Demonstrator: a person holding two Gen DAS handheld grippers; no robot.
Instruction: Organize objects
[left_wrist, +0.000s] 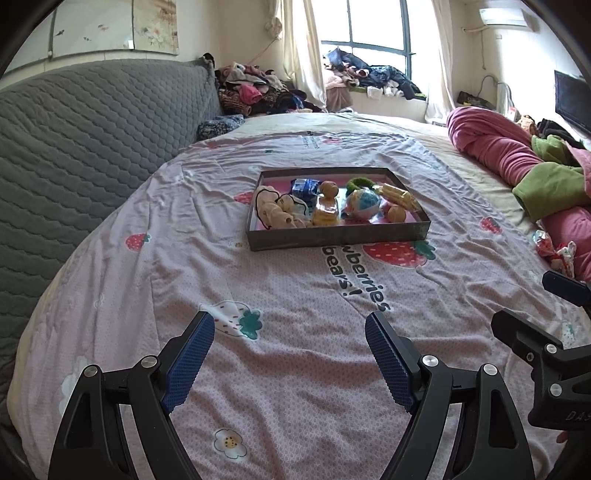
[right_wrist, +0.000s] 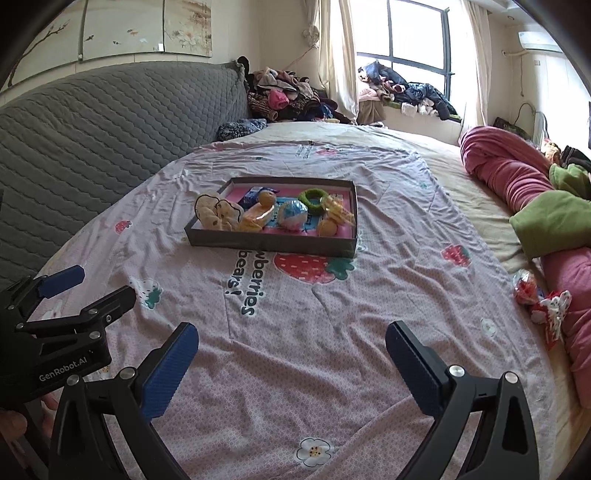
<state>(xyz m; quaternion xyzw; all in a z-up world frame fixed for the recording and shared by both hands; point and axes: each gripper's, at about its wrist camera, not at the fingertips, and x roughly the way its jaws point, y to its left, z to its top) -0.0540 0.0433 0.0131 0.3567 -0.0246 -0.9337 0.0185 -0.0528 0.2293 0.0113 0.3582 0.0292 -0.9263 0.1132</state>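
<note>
On bed, toy tray well ahead of both tongs, L & R gaping, empty.

My left gripper is built of matte black plastic arms that curve like a wishbone, each pinned with round silver screws. Its fingers carry dark blue pads with a fine knurled texture. My right gripper is a matching build: black frame, silver fasteners, blue ribbed pads. White lettering reading "GenRobot.AI" marks the left unit's black housing, seen from the right wrist camera.
</note>
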